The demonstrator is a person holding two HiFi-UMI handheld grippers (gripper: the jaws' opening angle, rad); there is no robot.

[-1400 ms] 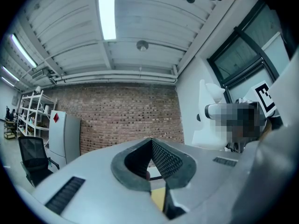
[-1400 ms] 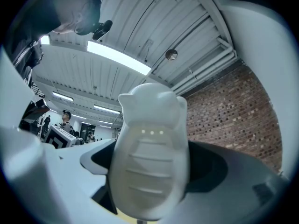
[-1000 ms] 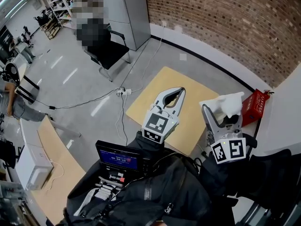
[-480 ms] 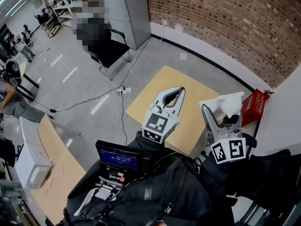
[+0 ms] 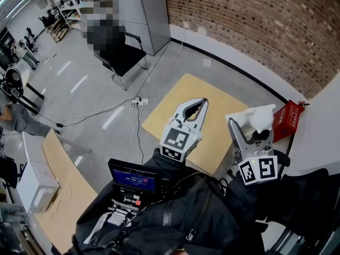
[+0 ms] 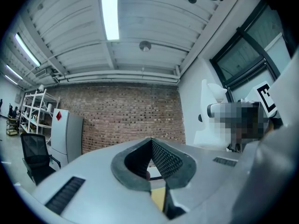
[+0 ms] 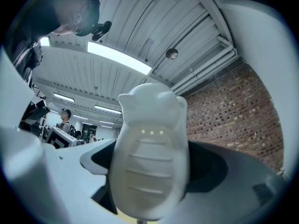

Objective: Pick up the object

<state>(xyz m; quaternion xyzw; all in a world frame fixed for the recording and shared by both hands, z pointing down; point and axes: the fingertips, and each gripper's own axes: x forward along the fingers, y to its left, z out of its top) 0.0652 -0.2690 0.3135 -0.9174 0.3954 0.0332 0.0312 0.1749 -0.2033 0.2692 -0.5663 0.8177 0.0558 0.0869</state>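
A white plastic object [image 5: 258, 116] with a ribbed, rounded body and small ear-like bumps sits between the jaws of my right gripper [image 5: 252, 126], held up in the air at the right of the head view. The right gripper view is filled by that white object [image 7: 149, 157], and the jaws press against both its sides. My left gripper [image 5: 202, 102] hovers over the tan board, raised and pointing away from me. In the left gripper view the left gripper [image 6: 150, 140] has its tips meeting, with nothing between them.
A tan board [image 5: 178, 102] lies on the grey floor below both grippers. A red box [image 5: 288, 120] stands at the right by a white surface [image 5: 319, 132]. A black chair [image 5: 123, 58], a grey cabinet [image 5: 146, 15] and a power strip [image 5: 139, 103] with cables lie farther off.
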